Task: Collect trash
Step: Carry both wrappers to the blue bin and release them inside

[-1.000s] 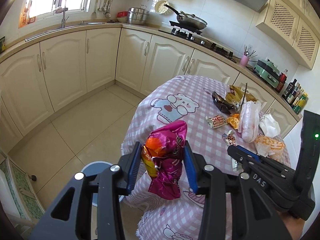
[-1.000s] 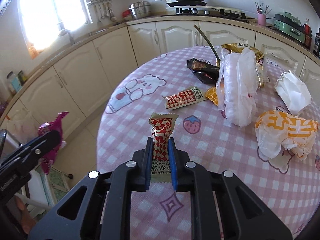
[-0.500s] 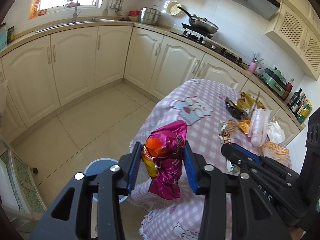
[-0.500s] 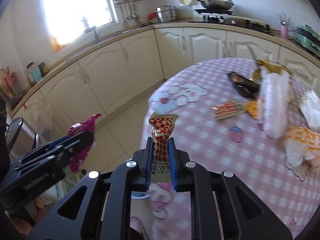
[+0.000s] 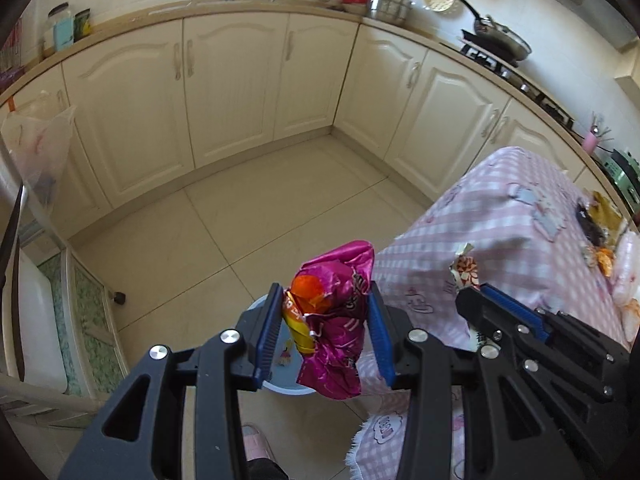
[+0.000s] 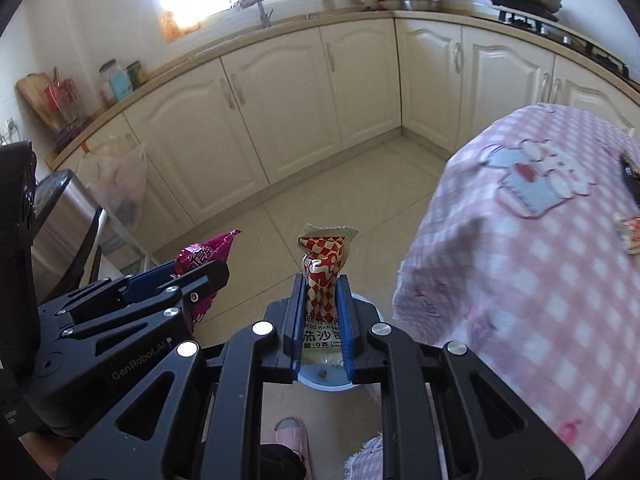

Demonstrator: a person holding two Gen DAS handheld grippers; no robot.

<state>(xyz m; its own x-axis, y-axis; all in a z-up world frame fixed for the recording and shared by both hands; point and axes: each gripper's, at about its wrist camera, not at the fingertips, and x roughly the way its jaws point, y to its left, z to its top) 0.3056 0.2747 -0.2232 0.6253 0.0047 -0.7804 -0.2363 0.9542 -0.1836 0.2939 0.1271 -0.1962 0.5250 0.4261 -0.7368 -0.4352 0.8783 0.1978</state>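
Your left gripper [image 5: 326, 330] is clamped on the crumpled pink bag [image 5: 334, 320], right gripper [image 6: 319, 320] pinching the checkered packet [image 6: 322, 276], both over the blue bin [image 5: 280, 360] beside the table [image 5: 500, 240]. Let go off-centre and they'll probably hit the floor.

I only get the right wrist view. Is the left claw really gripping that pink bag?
Observer: Yes. The left wrist view shows both pads of the left claw pressing on the pink bag.
Operator: My right claw has the checked wrapper above a bin. Is the bag above it too?
Observer: It looks so. The blue bin shows just behind and below the bag.
Operator: Any trash on the table that I cannot see?
Observer: A yellow bag lies at the far side of the table.
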